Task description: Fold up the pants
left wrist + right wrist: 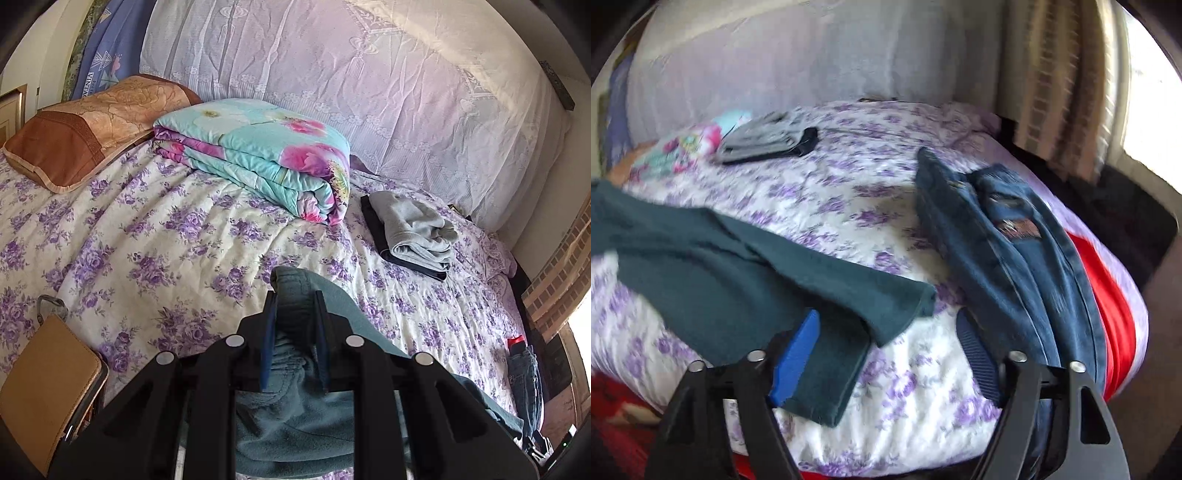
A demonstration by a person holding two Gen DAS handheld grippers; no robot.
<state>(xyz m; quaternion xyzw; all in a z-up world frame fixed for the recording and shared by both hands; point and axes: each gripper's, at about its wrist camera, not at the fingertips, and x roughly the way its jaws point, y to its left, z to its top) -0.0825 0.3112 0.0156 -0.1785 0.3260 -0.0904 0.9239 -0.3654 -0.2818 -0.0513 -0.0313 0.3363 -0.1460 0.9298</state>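
Teal fleece pants (746,254) lie across the near side of the bed, legs pointing right. My left gripper (295,299) is shut on the bunched waistband end of the teal pants (295,354), which fill the gap between its fingers. My right gripper (886,317) is open and empty above the leg cuffs; its left blue pad (798,354) lies against the lower cuff, its right pad (979,362) is beside the jeans.
Folded blue jeans (1008,251) on a red garment (1108,306) lie at the bed's right edge. A folded grey and black stack (413,232), a floral quilt (266,155) and a brown pillow (92,125) sit further back. A tan case (44,387) is at the near left.
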